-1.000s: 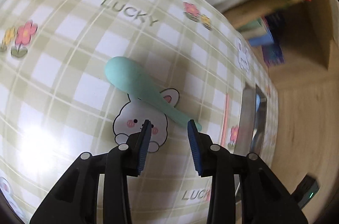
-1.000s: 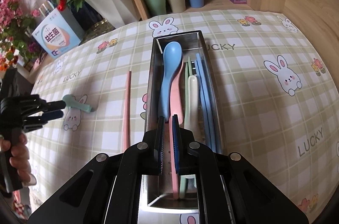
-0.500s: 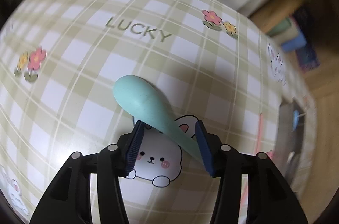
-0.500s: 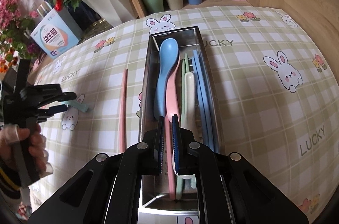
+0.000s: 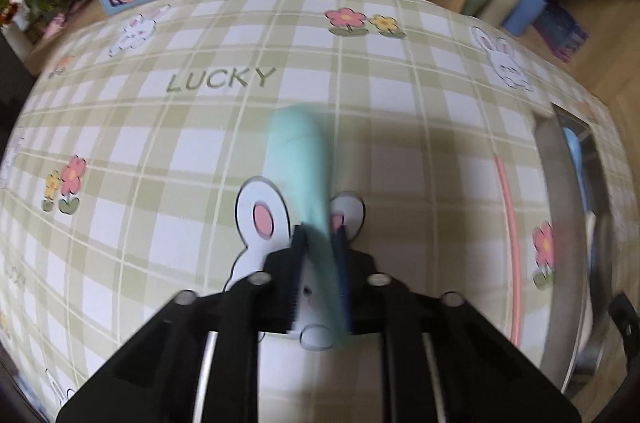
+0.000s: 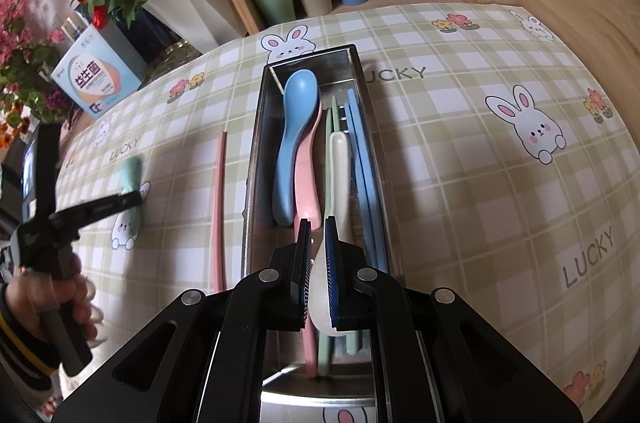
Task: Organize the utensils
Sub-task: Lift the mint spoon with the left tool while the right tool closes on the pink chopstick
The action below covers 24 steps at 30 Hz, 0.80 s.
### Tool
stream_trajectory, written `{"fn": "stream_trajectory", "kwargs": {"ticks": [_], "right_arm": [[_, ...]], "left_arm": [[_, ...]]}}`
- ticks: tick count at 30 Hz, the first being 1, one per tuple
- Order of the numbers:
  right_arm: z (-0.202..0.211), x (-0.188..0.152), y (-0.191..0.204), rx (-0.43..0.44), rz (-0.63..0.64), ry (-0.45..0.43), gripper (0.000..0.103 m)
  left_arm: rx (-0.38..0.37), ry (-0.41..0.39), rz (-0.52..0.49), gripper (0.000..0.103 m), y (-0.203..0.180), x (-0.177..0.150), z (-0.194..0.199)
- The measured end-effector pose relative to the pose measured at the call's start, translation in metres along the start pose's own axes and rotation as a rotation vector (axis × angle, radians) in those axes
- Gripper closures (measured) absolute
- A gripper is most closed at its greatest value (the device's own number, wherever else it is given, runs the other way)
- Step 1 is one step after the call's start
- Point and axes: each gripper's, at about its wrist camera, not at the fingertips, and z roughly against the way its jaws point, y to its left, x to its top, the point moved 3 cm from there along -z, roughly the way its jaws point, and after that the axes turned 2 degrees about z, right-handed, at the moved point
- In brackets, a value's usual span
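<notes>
I see the bench [image 5: 400, 111] under both tongs, covered by a green checked cloth with rabbits, flowers and the word LUCKY. Ahead of my right tongs [image 6: 317, 227] lies the long steel tray [image 6: 256, 159], running straight away from them, with its near end beneath the fingers. Inside it, just beyond the right fingertips, the blue spoon [image 6: 294, 139] lies on the left with a pink spoon [image 6: 310, 175] partly under it. To their right is the cream spoon [image 6: 340, 175], whose wide end sits under the right tongs, then a green chopstick [image 6: 331, 119] and the blue chopsticks [image 6: 362, 159] along the right wall. The right tongs are clenched with nothing between their pads that I can make out.

Left of the tray, on the cloth, one pink chopstick [image 6: 219, 207] lies parallel to it; from my left tongs [image 5: 322, 237] it is well off to the right. The left tongs have just been closing, and they now grasp the handle of the mint spoon [image 5: 298, 155] between the pads. Its bowl points away from the fingertips over a printed rabbit; the spoon is blurred. In the right view a hand [image 6: 60, 299] holds the left tongs at the far left.
</notes>
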Motion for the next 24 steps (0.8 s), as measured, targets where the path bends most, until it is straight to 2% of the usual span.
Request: {"fn": "stream_trajectory", "kwargs": {"ticks": [4,10,16,24], "right_arm": [[0.002,0.000,0.005,0.005,0.009,-0.001,0.095],[0.003,-0.001,0.015,0.008,0.034,0.001,0.095],[0.004,-0.002,0.036,0.017,0.089,0.004,0.095],[-0.013,-0.004,0.085,0.027,0.229,0.054,0.095]], "left_arm": [[-0.083,0.013,-0.023,0.090,0.012,-0.019,0.009],[-0.147,-0.006,-0.001,0.090,0.036,-0.049,0.033],[-0.195,-0.050,0.058,0.090,0.054,-0.071,0.053],[-0.217,-0.061,0.076,0.090,0.067,-0.090,0.056]]}}
